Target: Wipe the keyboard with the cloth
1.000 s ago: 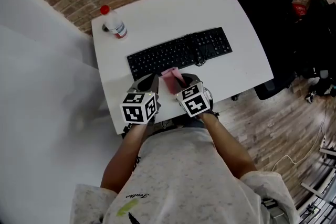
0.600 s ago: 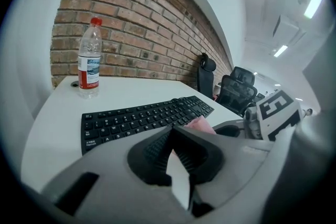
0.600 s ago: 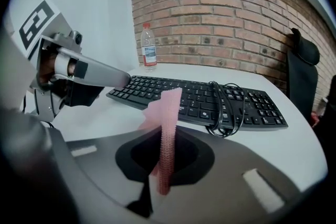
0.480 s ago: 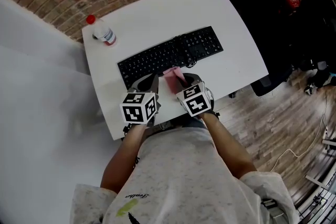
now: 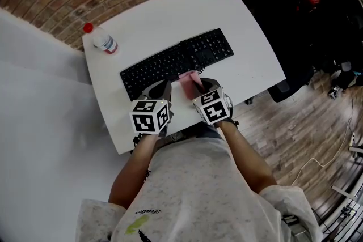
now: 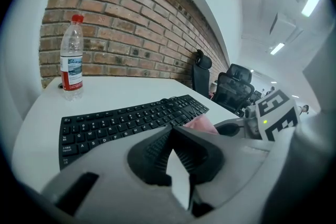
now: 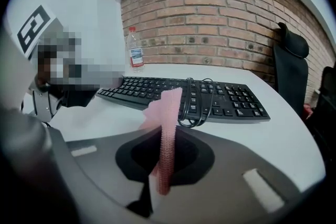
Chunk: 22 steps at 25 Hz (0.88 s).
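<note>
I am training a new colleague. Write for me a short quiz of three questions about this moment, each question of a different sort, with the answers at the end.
1. True or false: the right gripper is shut on the pink cloth.
2. Where does the water bottle stand?
A. On the keyboard
B. On the table, beyond the keyboard's left end
C. On the floor
3. Fill the gap: the jaws of the left gripper are ___, with nothing between them.

Key: 1 true; 2 B; 3 together.
</note>
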### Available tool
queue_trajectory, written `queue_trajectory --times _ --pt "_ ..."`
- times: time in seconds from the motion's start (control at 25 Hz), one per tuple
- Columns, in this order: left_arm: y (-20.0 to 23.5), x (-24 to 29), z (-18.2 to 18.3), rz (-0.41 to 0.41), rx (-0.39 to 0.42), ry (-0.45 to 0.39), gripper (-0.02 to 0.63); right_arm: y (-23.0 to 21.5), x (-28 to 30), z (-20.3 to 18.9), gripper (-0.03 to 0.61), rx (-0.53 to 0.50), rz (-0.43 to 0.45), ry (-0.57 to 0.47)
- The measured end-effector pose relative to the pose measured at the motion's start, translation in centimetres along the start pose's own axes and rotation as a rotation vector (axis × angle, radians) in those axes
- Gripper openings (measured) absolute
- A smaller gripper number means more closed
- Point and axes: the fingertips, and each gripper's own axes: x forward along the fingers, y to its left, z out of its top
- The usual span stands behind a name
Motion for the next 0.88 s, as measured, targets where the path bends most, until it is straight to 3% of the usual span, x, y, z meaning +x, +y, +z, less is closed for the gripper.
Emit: queue_trajectory --times 0.88 --pt "-4.7 5.4 1.3 -0.074 0.042 0.044 -0.005 -7.1 -1.9 -1.2 0.021 0.095 -0.072 -0.006"
